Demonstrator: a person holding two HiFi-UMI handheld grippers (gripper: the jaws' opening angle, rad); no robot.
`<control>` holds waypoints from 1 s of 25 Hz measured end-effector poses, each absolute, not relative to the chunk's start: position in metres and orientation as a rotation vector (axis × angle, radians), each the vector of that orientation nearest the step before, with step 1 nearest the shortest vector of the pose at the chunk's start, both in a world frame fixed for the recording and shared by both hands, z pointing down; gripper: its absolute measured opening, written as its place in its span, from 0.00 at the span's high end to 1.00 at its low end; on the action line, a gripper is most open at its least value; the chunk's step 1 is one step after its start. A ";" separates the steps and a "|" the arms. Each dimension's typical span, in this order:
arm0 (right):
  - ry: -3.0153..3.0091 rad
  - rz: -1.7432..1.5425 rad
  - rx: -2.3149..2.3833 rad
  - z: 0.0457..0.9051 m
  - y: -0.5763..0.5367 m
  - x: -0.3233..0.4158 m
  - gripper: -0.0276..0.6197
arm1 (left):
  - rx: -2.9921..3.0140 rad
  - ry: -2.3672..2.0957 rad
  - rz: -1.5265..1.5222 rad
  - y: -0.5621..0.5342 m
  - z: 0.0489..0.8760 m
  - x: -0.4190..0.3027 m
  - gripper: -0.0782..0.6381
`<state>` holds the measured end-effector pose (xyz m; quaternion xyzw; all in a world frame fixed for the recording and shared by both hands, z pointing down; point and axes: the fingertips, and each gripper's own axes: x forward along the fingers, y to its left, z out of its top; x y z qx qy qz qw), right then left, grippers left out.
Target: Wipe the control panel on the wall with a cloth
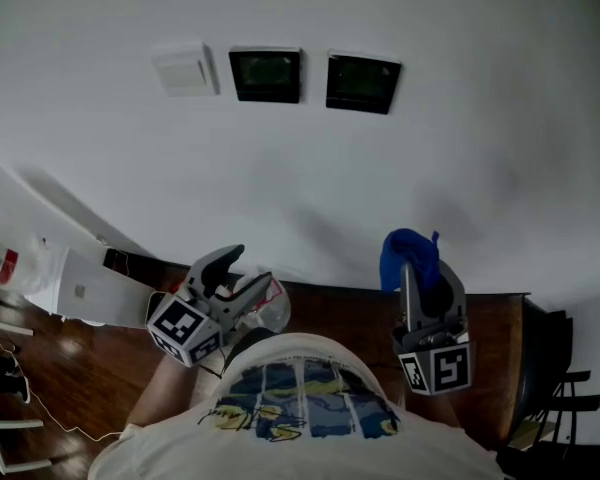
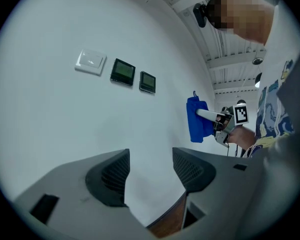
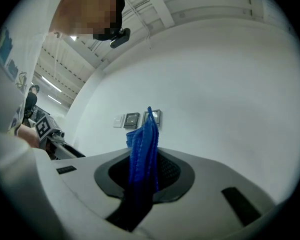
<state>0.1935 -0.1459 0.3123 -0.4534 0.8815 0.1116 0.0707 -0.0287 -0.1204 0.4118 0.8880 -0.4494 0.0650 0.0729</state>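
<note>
Right tool (image 3: 145,173) is clenched on the blue cloth (image 3: 144,146), the fabric pinched between the jaws and standing up past their tips. It's held low in front of the white wall (image 1: 480,148), well below the left control panel (image 1: 265,74) and the right control panel (image 1: 363,82), so the cloth is clear of both. A white switch (image 1: 185,69) sits just left of them. Left tool (image 2: 150,171) is released, jaws apart, only wall showing between them.
</note>
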 end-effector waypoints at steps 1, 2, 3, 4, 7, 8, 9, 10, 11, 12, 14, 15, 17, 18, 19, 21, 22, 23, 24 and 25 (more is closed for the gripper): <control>2.655 0.335 -1.359 0.313 -0.143 0.195 0.81 | 2.664 -1.359 0.197 -0.120 0.410 -0.030 0.55; 2.656 0.336 -1.356 0.313 -0.140 0.196 0.81 | 2.665 -1.366 0.196 -0.119 0.408 -0.030 0.55; 2.654 0.337 -1.352 0.313 -0.138 0.196 0.81 | 2.669 -1.369 0.190 -0.119 0.405 -0.029 0.55; 2.652 0.336 -1.345 0.312 -0.137 0.196 0.81 | 2.673 -1.371 0.179 -0.119 0.401 -0.027 0.55; 2.655 0.327 -1.299 0.310 -0.133 0.191 0.81 | 2.680 -1.386 0.157 -0.117 0.393 -0.025 0.55; 2.657 0.332 -1.287 0.309 -0.132 0.190 0.81 | 2.680 -1.398 0.155 -0.116 0.391 -0.026 0.55; 2.659 0.338 -1.278 0.308 -0.130 0.188 0.81 | 2.678 -1.410 0.150 -0.115 0.389 -0.028 0.55; 2.661 0.341 -1.271 0.307 -0.129 0.187 0.81 | 2.676 -1.421 0.146 -0.115 0.389 -0.030 0.55; 2.663 0.342 -1.266 0.307 -0.128 0.186 0.81 | 2.674 -1.428 0.145 -0.114 0.390 -0.032 0.55; 2.665 0.341 -1.262 0.307 -0.127 0.185 0.81 | 2.673 -1.431 0.148 -0.113 0.391 -0.033 0.55; 2.671 0.340 -1.257 0.308 -0.126 0.183 0.81 | 2.665 -1.430 0.155 -0.110 0.393 -0.034 0.55; 2.673 0.338 -1.256 0.309 -0.126 0.183 0.81 | 2.662 -1.431 0.155 -0.110 0.393 -0.035 0.55; 2.677 0.330 -1.253 0.311 -0.126 0.182 0.81 | 2.658 -1.432 0.156 -0.109 0.396 -0.036 0.55; 2.680 0.326 -1.251 0.312 -0.126 0.182 0.81 | 2.656 -1.431 0.159 -0.109 0.396 -0.036 0.55; 2.683 0.324 -1.250 0.312 -0.125 0.182 0.81 | 2.654 -1.430 0.161 -0.109 0.397 -0.035 0.55; 2.690 0.326 -1.250 0.314 -0.124 0.183 0.81 | 2.652 -1.429 0.159 -0.109 0.397 -0.034 0.55; 2.692 0.327 -1.251 0.314 -0.125 0.183 0.81 | 2.651 -1.430 0.155 -0.109 0.397 -0.033 0.55; 2.694 0.326 -1.252 0.315 -0.125 0.184 0.81 | 2.650 -1.431 0.153 -0.109 0.398 -0.033 0.55; 2.695 0.324 -1.251 0.316 -0.125 0.184 0.81 | 2.650 -1.433 0.153 -0.109 0.398 -0.033 0.55; 2.696 0.321 -1.250 0.317 -0.126 0.184 0.81 | 2.650 -1.436 0.155 -0.108 0.400 -0.033 0.55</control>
